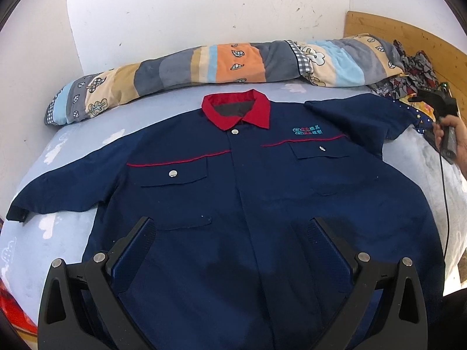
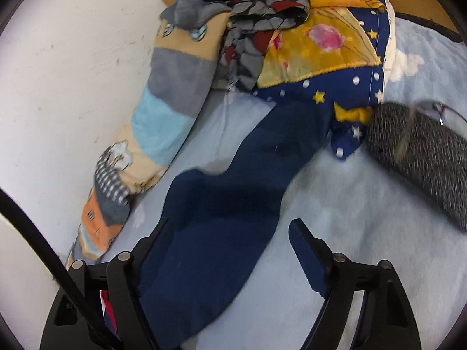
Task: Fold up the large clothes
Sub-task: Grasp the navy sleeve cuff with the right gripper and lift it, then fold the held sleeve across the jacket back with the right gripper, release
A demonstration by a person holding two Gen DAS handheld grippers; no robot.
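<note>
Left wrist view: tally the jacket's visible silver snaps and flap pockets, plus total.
Silver snaps: 3 (collar, left-side flap, right-side flap)
Flap pockets: 2 ()
Total: 5, all on the navy jacket.

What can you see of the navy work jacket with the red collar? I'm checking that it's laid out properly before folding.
The navy work jacket with the red collar lies front up and flat on the pale blue bed sheet, buttoned shut. It looks like sturdy woven cloth, with red piping across the chest, two flapped chest pockets with silver snaps and a small teal embroidered logo. Both sleeves are spread outward; one sleeve reaches toward the star-patterned quilt. Both claws are open; whether either touches the cloth cannot be told.
</note>
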